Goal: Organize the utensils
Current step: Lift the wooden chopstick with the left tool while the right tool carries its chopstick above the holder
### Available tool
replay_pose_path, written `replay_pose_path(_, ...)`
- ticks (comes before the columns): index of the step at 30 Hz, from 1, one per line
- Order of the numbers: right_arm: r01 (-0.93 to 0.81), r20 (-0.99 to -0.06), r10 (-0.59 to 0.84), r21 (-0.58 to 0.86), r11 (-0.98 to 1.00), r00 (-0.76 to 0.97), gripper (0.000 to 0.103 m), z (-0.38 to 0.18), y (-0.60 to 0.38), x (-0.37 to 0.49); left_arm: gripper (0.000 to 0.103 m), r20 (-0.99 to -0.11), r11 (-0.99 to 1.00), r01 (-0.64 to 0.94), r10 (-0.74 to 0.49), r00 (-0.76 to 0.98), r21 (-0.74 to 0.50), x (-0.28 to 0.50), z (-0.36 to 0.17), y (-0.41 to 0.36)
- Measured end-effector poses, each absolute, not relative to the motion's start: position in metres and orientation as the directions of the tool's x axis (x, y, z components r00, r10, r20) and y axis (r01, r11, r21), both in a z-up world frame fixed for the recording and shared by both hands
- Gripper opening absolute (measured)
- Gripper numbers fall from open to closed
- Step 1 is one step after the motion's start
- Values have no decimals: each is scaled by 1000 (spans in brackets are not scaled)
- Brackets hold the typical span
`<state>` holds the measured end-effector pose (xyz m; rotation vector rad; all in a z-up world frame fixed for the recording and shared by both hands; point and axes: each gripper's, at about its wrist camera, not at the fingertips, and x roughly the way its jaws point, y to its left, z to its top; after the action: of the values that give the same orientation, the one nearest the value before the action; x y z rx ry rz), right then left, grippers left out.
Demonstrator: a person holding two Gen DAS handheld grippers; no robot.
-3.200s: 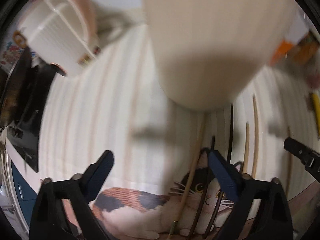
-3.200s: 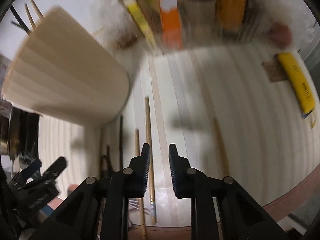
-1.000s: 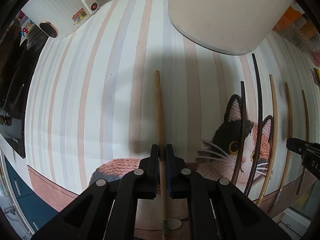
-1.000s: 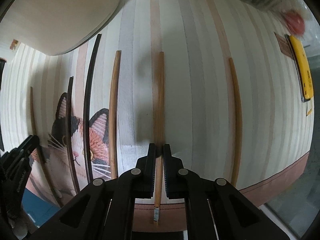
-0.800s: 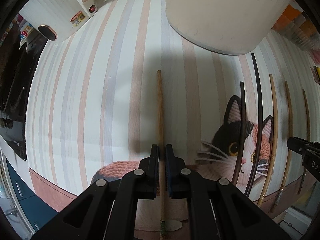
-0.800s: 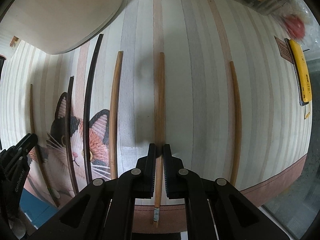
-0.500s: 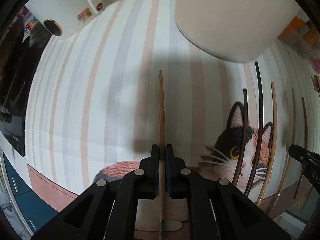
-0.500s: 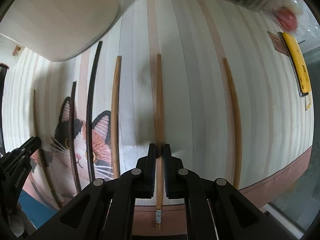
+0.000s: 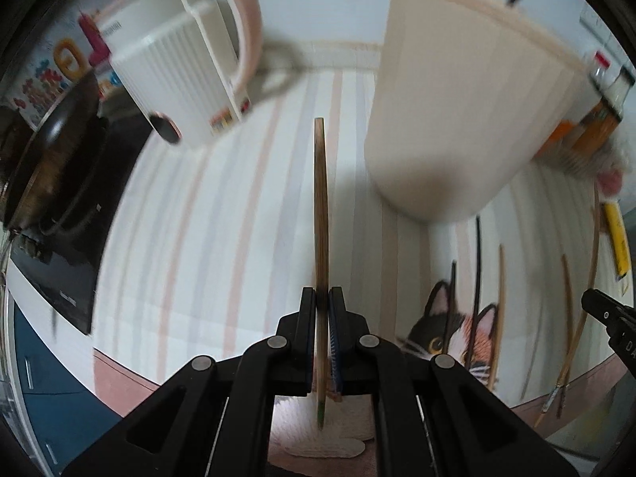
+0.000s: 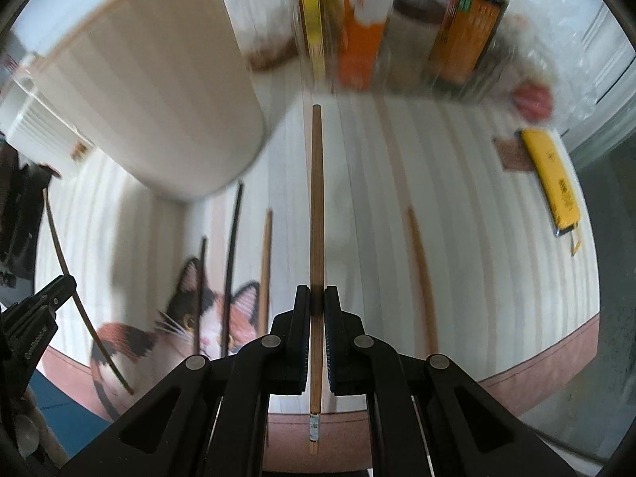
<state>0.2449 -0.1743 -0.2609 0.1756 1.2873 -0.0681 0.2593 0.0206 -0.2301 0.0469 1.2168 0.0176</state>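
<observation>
While the left tongs (image 9: pixel 322 302) pinch one wooden chopstick (image 9: pixel 320 214), the right tongs (image 10: pixel 317 301) clamp another chopstick (image 10: pixel 316 206) near the beige holder (image 10: pixel 159 79).

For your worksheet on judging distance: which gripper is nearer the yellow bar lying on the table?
Right. The right gripper has the yellow bar just off its right; the left gripper sees it at the far right edge.

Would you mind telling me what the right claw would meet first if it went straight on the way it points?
Probably the blurred orange carton behind the wooden chopstick that the right claw holds, though depth is unclear.
</observation>
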Motion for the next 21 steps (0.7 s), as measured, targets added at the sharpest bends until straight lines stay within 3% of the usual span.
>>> replay_pose_path(13,144,-853,133,235,961,505,7,-168,-184,255,4,-840,999,-18,-34,542,-51,269,-125,35)
replay_pose_path(21,105,-738,183,325,940,649,7,-99,-189,289,4,-720,991,12,-103,686,-130,291,-30,35)
